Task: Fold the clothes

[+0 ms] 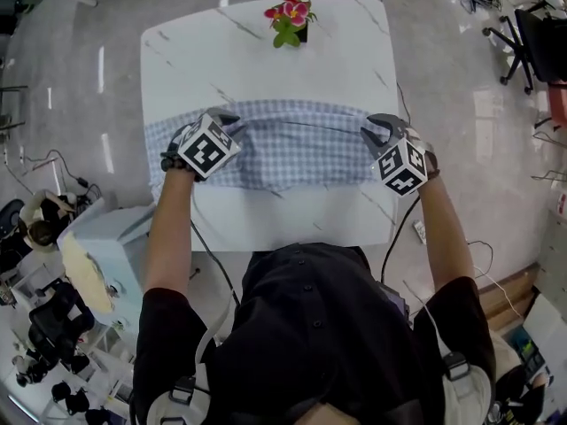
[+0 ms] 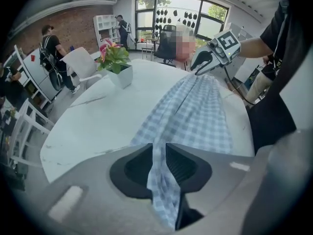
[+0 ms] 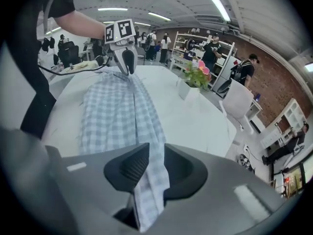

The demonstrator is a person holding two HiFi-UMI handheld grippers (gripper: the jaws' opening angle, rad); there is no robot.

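Left claw [image 2: 160, 164]: jaws narrowly apart, clamped on a bunched edge of the blue checked cloth [image 1: 292, 149], fabric running through the gap. Right claw [image 3: 152, 168]: likewise a narrow gap, pinching the opposite end of the cloth. Cloth spread in a band across the near half of the white counter [image 1: 266, 60], raised in a ridge at each grip. Potted flowers [image 1: 290, 18] at the far edge, well apart from the cloth.
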